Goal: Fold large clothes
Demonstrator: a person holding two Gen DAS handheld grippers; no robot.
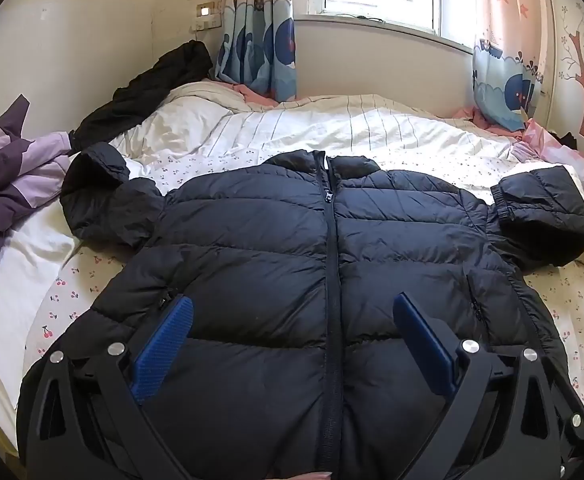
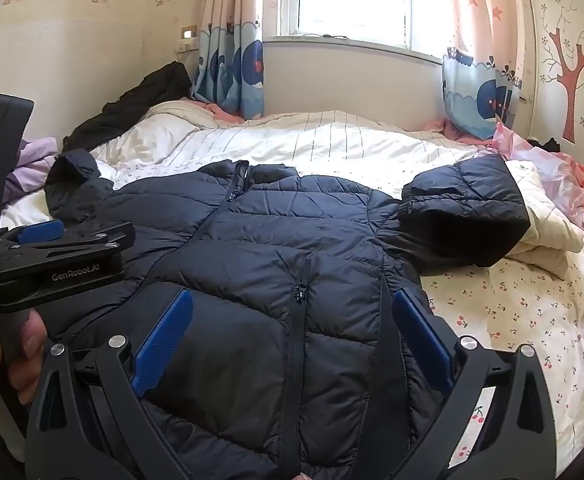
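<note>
Lying zipped, collar toward the window, the jacket (image 1: 292, 248) sits beneath both spread, empty grippers (image 1: 292, 320) (image 2: 292, 316).

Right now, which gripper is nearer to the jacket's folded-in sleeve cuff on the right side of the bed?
Right. The right gripper hovers open over the jacket's right half, with the cuff just ahead. The left gripper hovers open at the jacket's middle, over the zipper, farther from the cuff.

The only readable text is "GenRobot.AI", printed on the left tongs (image 2: 38, 232) body.
</note>
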